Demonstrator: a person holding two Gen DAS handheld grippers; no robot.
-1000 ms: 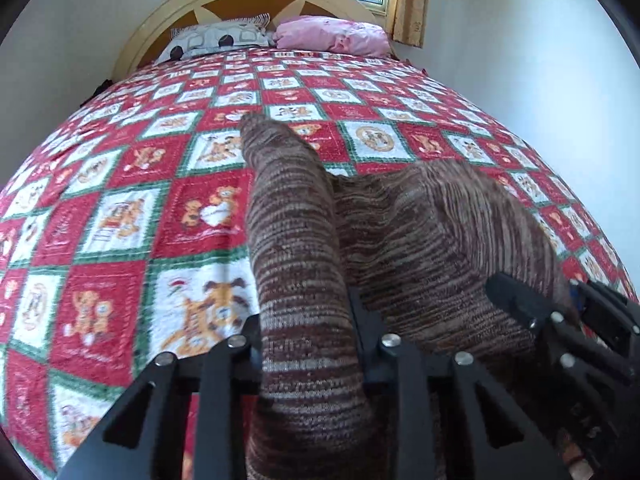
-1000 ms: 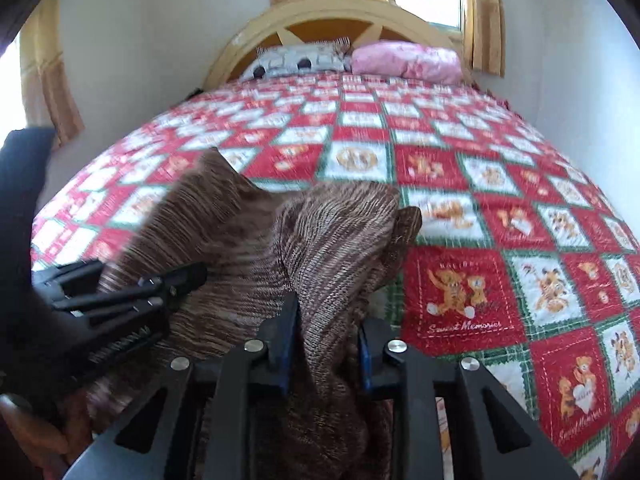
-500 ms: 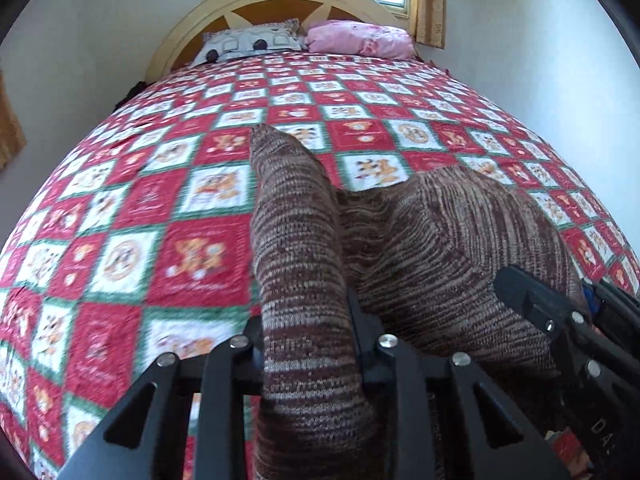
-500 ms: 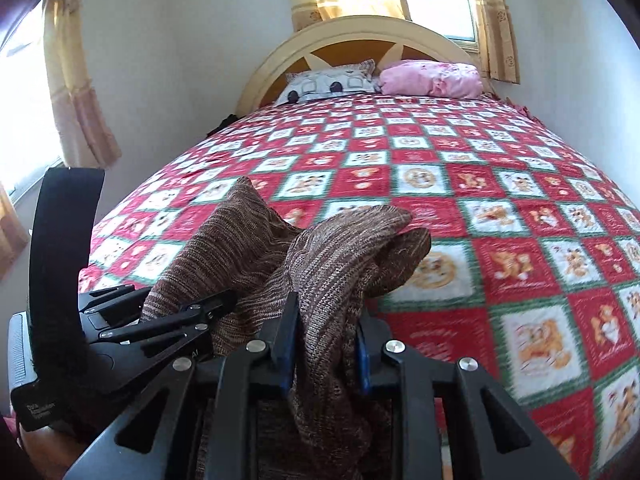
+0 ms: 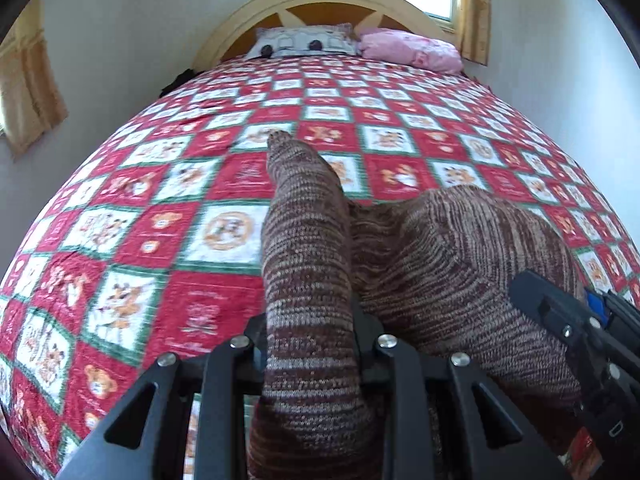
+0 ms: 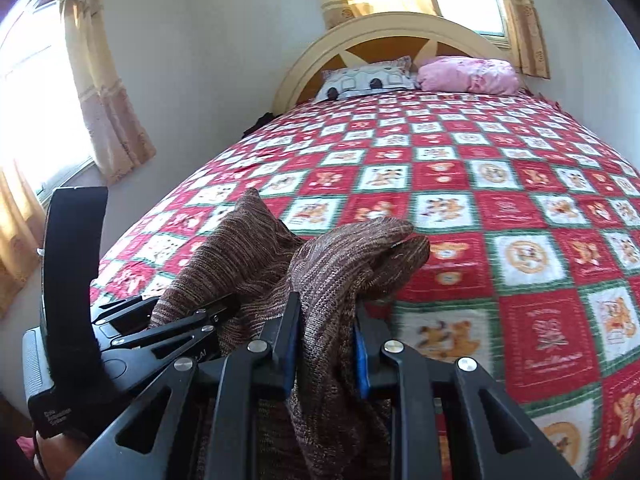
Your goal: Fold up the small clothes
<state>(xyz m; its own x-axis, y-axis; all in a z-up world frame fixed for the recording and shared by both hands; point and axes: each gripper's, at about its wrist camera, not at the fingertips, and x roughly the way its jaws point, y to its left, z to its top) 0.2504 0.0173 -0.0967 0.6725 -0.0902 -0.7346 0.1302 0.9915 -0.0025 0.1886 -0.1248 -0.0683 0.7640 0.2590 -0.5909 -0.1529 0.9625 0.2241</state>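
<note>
Brown knit garment (image 5: 440,264), striped in dark and pale brown yarn, hangs bunched between the two tongs above the near end of the bed, its lower folds dropping out of sight below both cameras. In the left wrist view a long narrow fold of it, perhaps a sleeve, rises out of the left tongs (image 5: 310,344) and points toward the headboard, while the bulk spreads to the right as a rounded mound. The left tongs are nearly closed, both pads pressed against that fold. The right tongs (image 6: 326,344) are likewise clamped on a thick gather of the same knit, blue pads showing on either side of the fabric; a rolled edge of cloth flops forward over their tips. Each tool shows in the other's view: the right one at the lower right of the left view, the left one at the lower left of the right view, with a black strap (image 6: 74,280) standing up from it and part of a hand (image 6: 52,452) below.

Beneath lies a quilt (image 5: 160,240) of red, white and green squares printed with teddy bears. At the far end sit a grey patterned pillow (image 5: 304,42) and a pink pillow (image 5: 412,50) against a cream arched headboard (image 6: 384,36). Yellowish curtains (image 6: 108,92) frame bright windows.
</note>
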